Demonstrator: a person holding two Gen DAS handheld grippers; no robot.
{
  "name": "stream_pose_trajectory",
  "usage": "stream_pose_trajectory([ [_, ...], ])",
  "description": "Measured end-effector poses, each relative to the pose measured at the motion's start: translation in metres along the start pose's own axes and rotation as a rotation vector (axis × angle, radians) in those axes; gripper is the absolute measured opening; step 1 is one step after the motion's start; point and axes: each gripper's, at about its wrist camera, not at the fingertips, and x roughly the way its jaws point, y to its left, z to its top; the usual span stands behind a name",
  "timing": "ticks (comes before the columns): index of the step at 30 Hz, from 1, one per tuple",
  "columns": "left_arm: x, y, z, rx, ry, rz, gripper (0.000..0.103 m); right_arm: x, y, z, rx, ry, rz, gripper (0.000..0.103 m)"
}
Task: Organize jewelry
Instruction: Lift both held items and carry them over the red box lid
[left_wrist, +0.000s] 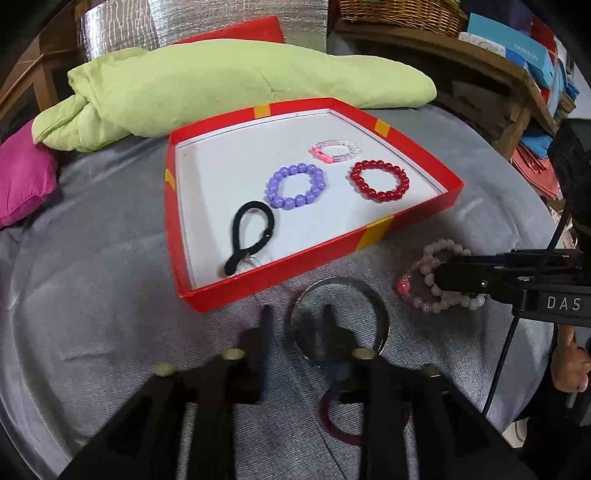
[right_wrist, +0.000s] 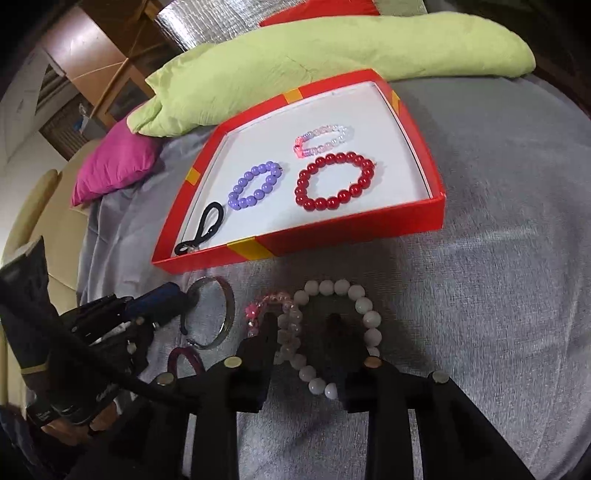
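Both jaws wide: left gripper (left_wrist: 295, 314) straddling metal bangle (left_wrist: 338, 319); right gripper (right_wrist: 306, 325) straddling white bead bracelet (right_wrist: 354, 317); "DAS" on right.

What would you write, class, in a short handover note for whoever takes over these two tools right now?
Left tool: open, one finger inside the silver bangle, one outside; nothing gripped.
Right tool: open, straddling the white bead bracelet beside the small pink bead bracelet.
Done: black hair tie, purple bead bracelet, red bead bracelet and pink-and-clear bracelet lie in the red box.
Left: silver bangle, white bracelet, small pink bracelet and a dark red bangle, all on the grey cloth.
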Motion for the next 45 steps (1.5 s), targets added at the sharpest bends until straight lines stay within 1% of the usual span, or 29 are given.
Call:
stream_pose_trajectory([
  [1,0.003,-0.001,0.0,-0.001,0.005,-0.002,0.036,0.001,0.001,-0.001,-0.01,-0.002,-0.004,0.031],
  [2,0.007,-0.001,0.0,-0.005,0.016,-0.01,0.036,0.001,0.003,-0.002,-0.031,-0.005,-0.012,0.028],
  [3,0.008,-0.002,0.0,-0.008,0.018,-0.011,0.036,0.001,0.006,-0.002,-0.05,-0.012,-0.021,0.023],
  [4,0.01,-0.002,0.0,-0.01,0.016,-0.008,0.036,0.001,0.009,-0.003,-0.074,-0.013,-0.022,0.011],
  [5,0.011,-0.003,0.001,-0.006,0.013,-0.005,0.035,0.0,0.011,-0.004,-0.089,-0.018,-0.023,0.01],
  [6,0.012,-0.005,0.001,0.0,0.005,-0.004,0.031,-0.002,0.013,-0.005,-0.105,-0.027,-0.033,0.009],
  [7,0.012,-0.006,0.002,0.005,0.003,-0.002,0.015,-0.003,0.015,-0.005,-0.115,-0.033,-0.041,0.009],
  [8,0.012,-0.006,0.002,0.007,0.002,0.003,0.006,-0.004,0.015,-0.005,-0.119,-0.038,-0.043,0.009],
  [12,0.011,-0.01,0.003,0.022,-0.004,0.007,0.004,-0.016,0.01,-0.002,-0.087,-0.08,-0.018,0.009],
  [18,-0.011,-0.011,0.009,0.023,-0.086,-0.019,0.004,-0.037,-0.004,0.006,-0.007,-0.145,0.041,0.009],
  [21,-0.021,-0.012,0.011,0.032,-0.121,-0.028,0.004,-0.042,-0.009,0.009,0.023,-0.161,0.061,0.009],
  [27,-0.036,-0.013,0.017,0.038,-0.172,-0.047,0.004,-0.054,-0.012,0.012,0.043,-0.205,0.093,0.009],
  [30,-0.042,-0.011,0.02,0.026,-0.201,-0.048,0.004,-0.059,-0.015,0.013,0.055,-0.224,0.106,0.009],
  [35,-0.048,-0.004,0.027,-0.024,-0.251,-0.022,0.004,-0.067,-0.016,0.013,0.066,-0.256,0.115,0.009],
  [38,-0.052,0.002,0.03,-0.053,-0.284,0.027,0.004,-0.069,-0.016,0.014,0.064,-0.262,0.121,0.009],
  [41,-0.052,0.012,0.035,-0.098,-0.302,0.055,0.004,-0.07,-0.013,0.016,0.057,-0.261,0.125,0.009],
  [45,-0.049,0.027,0.04,-0.145,-0.311,0.081,0.004,-0.076,-0.009,0.025,0.037,-0.284,0.123,0.009],
])
